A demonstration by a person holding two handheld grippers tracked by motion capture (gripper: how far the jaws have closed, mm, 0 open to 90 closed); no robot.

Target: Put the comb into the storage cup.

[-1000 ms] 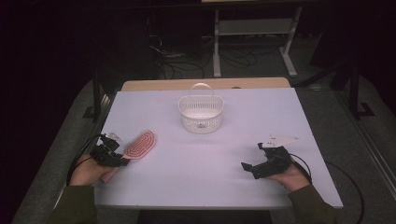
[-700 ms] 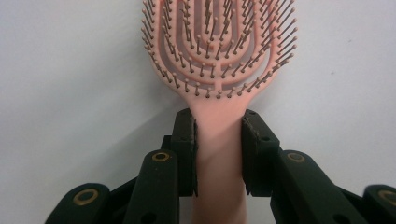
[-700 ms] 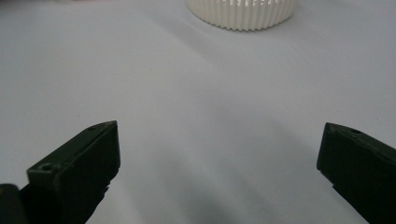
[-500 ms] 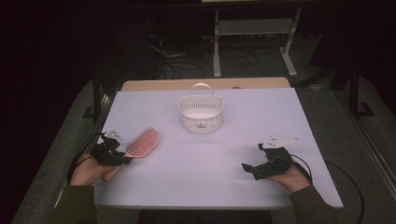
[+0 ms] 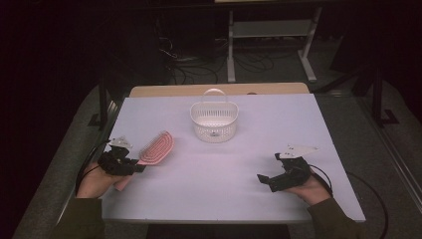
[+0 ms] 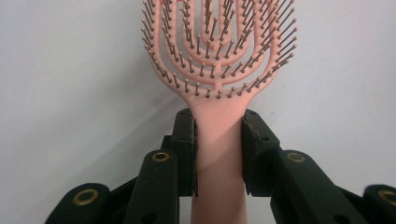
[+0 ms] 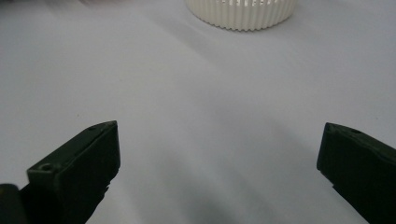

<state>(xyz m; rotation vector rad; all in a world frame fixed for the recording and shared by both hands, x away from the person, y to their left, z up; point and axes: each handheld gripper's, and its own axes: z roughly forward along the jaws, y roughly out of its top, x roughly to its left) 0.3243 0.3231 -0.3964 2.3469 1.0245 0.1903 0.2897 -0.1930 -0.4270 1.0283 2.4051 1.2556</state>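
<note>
The left gripper (image 6: 218, 154) is clamped on the neck of the pink hairbrush (image 6: 218, 56), pads pressing both sides of the handle; the bristled head projects straight ahead of the jaws. Whether the head is clear of the white table (image 5: 224, 184) cannot be confirmed from the high view. Step in hand: brush grasped, transfer pending. The white basket (image 5: 214, 121) stands ahead and to the right of this gripper, well apart. Next move probably requires lifting, carrying over the rim, then releasing. The right gripper (image 7: 219, 163) rests on the table, jaws wide apart, empty.
</note>
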